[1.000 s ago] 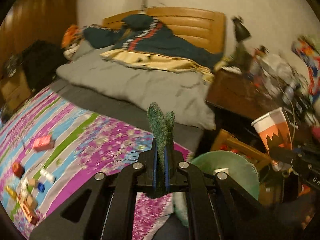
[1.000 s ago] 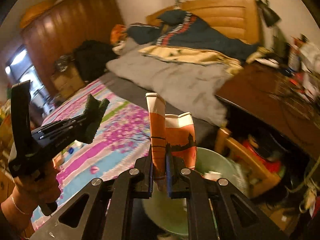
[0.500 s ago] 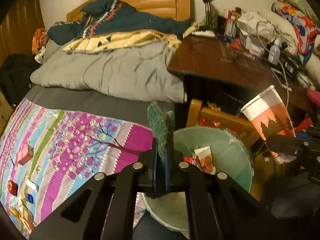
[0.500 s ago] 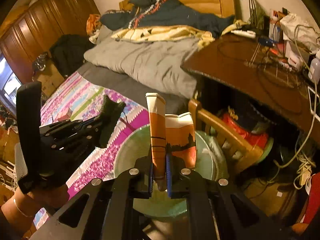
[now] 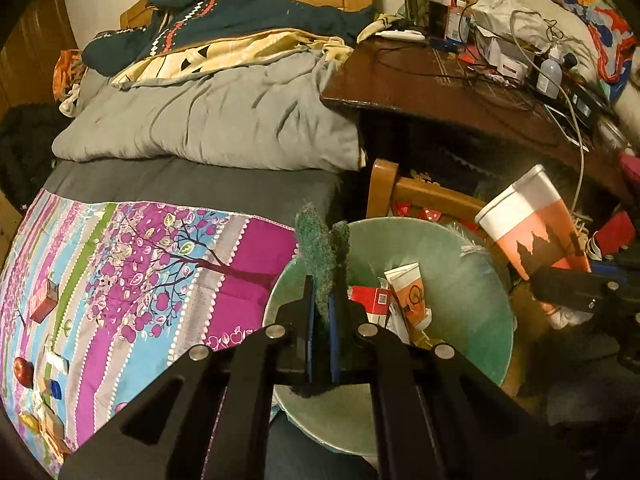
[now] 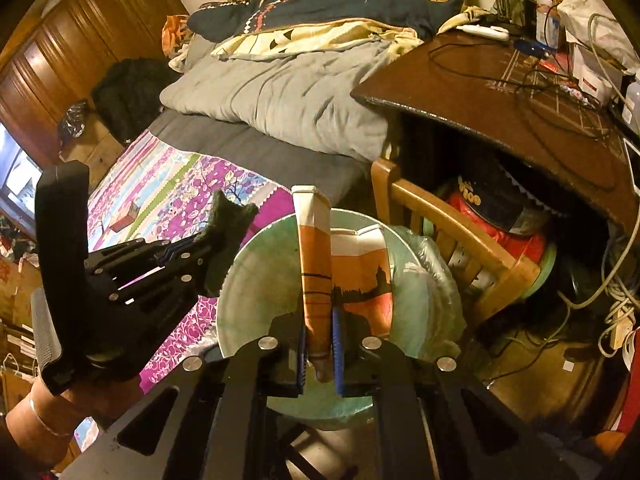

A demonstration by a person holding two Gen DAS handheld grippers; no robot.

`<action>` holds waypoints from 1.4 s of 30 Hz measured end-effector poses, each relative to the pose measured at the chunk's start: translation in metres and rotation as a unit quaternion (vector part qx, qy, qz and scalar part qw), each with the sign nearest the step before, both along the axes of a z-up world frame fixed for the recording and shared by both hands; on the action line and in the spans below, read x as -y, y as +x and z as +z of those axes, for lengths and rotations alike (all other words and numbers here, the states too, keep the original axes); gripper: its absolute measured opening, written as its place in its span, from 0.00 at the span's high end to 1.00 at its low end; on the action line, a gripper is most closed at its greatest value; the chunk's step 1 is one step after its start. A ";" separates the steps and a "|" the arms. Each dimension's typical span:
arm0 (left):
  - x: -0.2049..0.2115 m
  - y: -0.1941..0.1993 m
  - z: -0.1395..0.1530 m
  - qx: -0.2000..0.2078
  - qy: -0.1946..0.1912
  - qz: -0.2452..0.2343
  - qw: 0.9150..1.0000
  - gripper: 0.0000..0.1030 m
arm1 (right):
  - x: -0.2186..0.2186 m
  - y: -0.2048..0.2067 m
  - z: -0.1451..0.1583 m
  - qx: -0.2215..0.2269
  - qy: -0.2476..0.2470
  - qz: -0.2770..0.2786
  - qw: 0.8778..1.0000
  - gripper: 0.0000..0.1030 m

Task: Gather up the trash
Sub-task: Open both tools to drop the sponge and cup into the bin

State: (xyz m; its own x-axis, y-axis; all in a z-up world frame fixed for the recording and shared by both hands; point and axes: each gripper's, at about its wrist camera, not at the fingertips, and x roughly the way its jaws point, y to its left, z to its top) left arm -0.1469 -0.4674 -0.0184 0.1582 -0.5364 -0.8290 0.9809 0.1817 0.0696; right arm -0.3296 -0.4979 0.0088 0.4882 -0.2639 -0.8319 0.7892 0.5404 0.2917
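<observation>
Right wrist view: flattened paper cup (image 6: pixel 320 264) pinched upright in right gripper (image 6: pixel 319 340) jaws directly over green bin (image 6: pixel 256 280), left gripper (image 6: pixel 208 256) clamping green scouring pad (image 6: pixel 230 220) just beside rim.

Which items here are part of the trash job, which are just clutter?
Job:
- scrub pad in left gripper
- paper cup in right gripper
- green bin, cartons inside
- scraps on bedspread

Clutter:
- duvet
- desk with cables
- chair
- wardrobe

Bin (image 5: pixel 472 304) mouth open; chair (image 5: pixel 424 196) crowds behind.
</observation>
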 end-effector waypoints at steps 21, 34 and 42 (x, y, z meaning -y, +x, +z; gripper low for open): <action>0.006 0.001 -0.010 -0.012 0.021 -0.011 1.000 0.87 | 0.002 0.006 -0.003 0.000 -0.005 0.006 1.000 0.65; -0.003 0.007 -0.011 -0.012 0.018 0.020 1.000 0.32 | 0.006 -0.013 0.000 0.008 -0.020 -0.024 0.999 0.52; -0.009 0.007 -0.004 0.016 0.007 0.032 0.999 0.32 | -0.001 -0.008 0.002 0.007 -0.027 -0.014 1.000 0.52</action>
State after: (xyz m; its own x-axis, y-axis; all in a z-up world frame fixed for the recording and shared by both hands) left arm -0.1402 -0.4582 -0.0228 0.2178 -0.5122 -0.8308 0.9646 0.2429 0.1032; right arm -0.3377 -0.4969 0.0108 0.4917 -0.3223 -0.8089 0.8004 0.5331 0.2742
